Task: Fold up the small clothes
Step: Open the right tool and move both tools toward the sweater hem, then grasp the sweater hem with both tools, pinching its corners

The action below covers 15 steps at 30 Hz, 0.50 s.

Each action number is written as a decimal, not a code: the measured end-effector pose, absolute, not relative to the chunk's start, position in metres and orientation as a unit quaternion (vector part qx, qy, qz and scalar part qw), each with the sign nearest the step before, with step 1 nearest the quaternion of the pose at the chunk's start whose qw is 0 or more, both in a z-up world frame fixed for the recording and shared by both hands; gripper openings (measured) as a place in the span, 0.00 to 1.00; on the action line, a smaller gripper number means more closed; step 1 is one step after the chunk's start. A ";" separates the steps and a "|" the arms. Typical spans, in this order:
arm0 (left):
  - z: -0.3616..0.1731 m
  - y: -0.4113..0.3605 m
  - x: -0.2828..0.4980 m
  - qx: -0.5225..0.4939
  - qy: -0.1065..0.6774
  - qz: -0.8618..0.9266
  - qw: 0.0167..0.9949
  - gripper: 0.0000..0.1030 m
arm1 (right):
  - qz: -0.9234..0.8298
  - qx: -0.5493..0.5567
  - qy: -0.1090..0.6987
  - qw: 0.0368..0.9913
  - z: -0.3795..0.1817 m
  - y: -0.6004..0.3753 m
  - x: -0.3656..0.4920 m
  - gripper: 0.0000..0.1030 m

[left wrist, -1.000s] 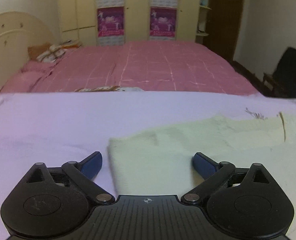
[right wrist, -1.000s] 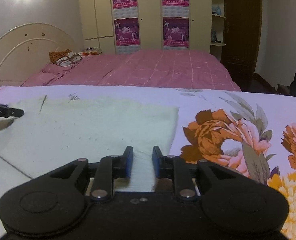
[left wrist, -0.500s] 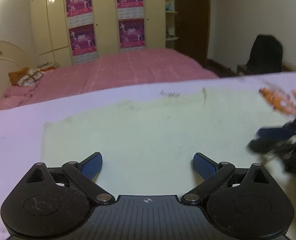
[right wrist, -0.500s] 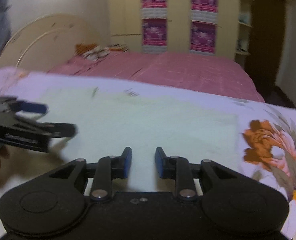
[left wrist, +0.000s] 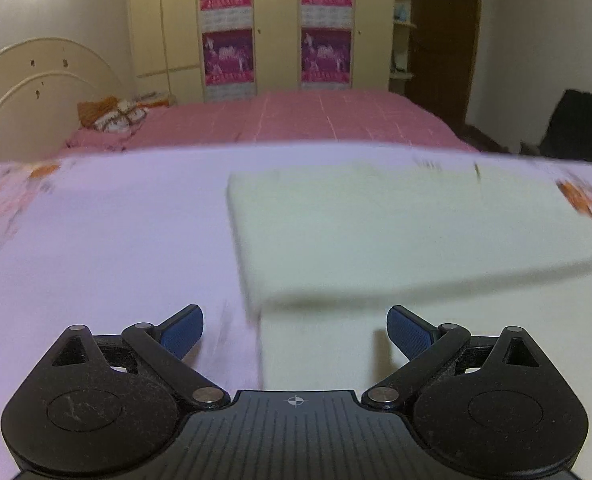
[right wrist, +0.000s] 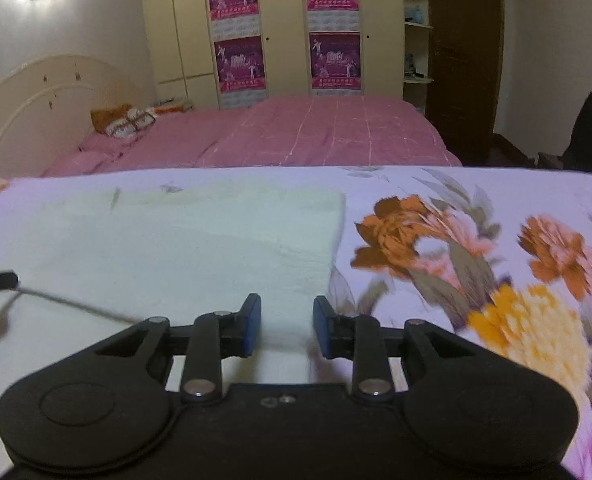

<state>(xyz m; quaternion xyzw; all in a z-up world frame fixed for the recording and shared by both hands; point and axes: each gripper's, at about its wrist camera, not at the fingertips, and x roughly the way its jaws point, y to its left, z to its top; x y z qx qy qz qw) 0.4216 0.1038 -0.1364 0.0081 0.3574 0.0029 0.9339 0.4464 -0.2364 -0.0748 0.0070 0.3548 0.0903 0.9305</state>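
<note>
- Left gripper (left wrist: 295,330): jaws wide apart, empty; the cloth's (left wrist: 395,232) near-left corner lies at its 12 o'clock.
- Right gripper (right wrist: 287,328): jaws part-open, gripping nothing; cloth (right wrist: 200,248) edge beneath, from 10 to 12 o'clock.
- Cloth lies flat on the floral sheet (right wrist: 495,240), one fold apparently laid.
- Judgement: further folds remain.

A home bedroom: pink-covered bed (right wrist: 315,132) with curved headboard (right wrist: 36,100), wardrobe doors (right wrist: 280,28) behind.
</note>
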 end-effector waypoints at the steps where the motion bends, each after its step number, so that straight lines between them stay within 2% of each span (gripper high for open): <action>1: -0.141 0.105 0.404 0.013 0.369 0.001 0.929 0.95 | 0.095 0.020 0.361 0.928 -0.074 -0.242 0.434 0.27; 9: -0.137 0.114 0.284 0.021 0.390 0.013 0.921 0.95 | 0.087 0.062 0.418 0.902 -0.088 -0.273 0.313 0.28; 15: -0.121 0.105 0.226 0.031 0.399 0.005 0.916 0.95 | 0.085 0.110 0.426 0.894 -0.070 -0.277 0.237 0.33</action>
